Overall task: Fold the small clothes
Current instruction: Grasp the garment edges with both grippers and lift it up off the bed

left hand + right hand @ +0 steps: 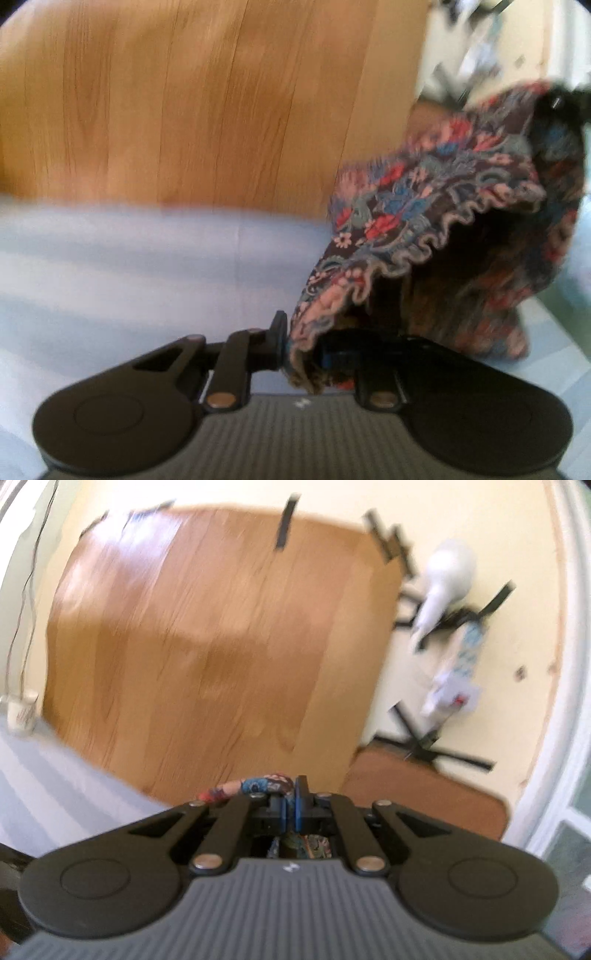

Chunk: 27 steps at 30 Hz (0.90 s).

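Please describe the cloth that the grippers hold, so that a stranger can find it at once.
Look above the pale blue sheet, before the wooden panel. The garment hangs between the left gripper and the right gripper. Only it has a dark floral print and a frilled hem.

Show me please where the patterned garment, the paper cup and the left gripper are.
patterned garment (pixel 424 206): left wrist view, on its ruffled floral upper fold.
paper cup (pixel 21 714): right wrist view, on its side wall, far left.
left gripper (pixel 301 347): left wrist view, between fingertips, shut on cloth.
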Motion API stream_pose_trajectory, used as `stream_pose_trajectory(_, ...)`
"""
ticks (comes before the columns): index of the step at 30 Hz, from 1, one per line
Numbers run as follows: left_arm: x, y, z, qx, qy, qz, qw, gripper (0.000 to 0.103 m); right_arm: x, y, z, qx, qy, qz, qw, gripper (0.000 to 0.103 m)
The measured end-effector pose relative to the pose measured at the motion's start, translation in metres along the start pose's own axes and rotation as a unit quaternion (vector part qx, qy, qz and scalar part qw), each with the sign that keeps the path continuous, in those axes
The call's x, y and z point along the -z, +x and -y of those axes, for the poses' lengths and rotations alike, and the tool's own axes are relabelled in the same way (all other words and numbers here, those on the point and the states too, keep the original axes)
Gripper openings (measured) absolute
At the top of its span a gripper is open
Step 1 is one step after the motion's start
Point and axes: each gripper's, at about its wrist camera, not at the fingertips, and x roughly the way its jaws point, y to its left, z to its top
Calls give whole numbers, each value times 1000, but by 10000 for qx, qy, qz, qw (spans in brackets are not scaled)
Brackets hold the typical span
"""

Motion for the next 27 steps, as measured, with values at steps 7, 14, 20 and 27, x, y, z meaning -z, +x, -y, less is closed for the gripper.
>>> stream_pose_trajectory(7,-67,-150,11,-326,884,2206,9708,15,-72,-90,33,265,410,1376,9893,7)
stream_pose_trajectory(14,-122,-324,30,-837,1532,4016,8990,15,-170,-199,40,228,293,2674,9629,7)
stream_pose_trajectory(20,-158,-413,63,-1665,1949,5177,8163,16,-233,-240,41,54,214,3266,9449,7)
stream_pose_trajectory(27,-174,-422,87,-2563,2421,5378,7658,17,-243,-239,48,-352,585,3160,9463,7)
